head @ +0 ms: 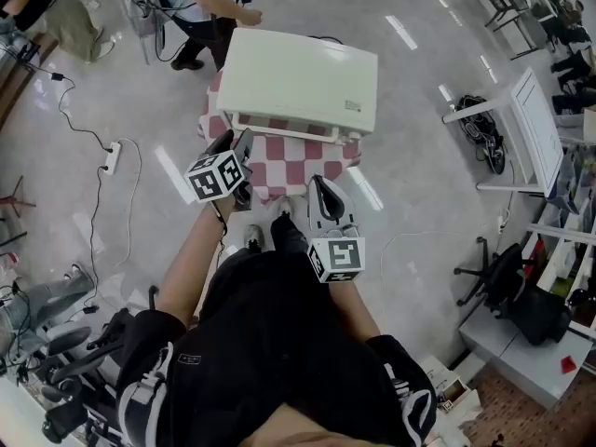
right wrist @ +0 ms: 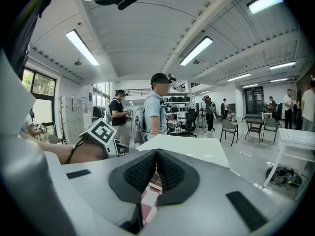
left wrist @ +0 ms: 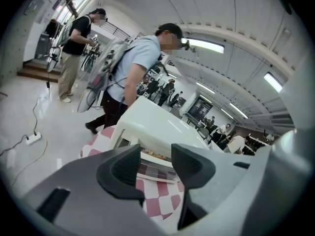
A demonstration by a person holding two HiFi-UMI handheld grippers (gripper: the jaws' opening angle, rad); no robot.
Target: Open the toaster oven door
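Right, the cream toaster oven (head: 303, 77) sits on the little counter (head: 293, 170) with its red-and-white checked cloth, squarely in front of the person holding the tools. Its door (left wrist: 156, 172) looks to be down and open. It lies near flat over the cloth, the checks show through the glass, and its pale front rim is on the side nearest the person. The left gripper (head: 233, 147) is up at the oven's front left corner, just beside that door edge. Its jaws stand well apart: released, nothing pinched. Through the gap you see the lowered door and the oven mouth, both beyond the pads. The right gripper (head: 321, 189) hangs lower and closer to the person's body, over the near edge of the cloth. It is apart from the oven and points at its front, with its jaws clenched pad to pad and nothing in them. Behind the oven a person (head: 209, 3) in a light blue shirt with a backpack stands bent forward. A white power strip (head: 112, 158) lies on the shiny floor off to the left.
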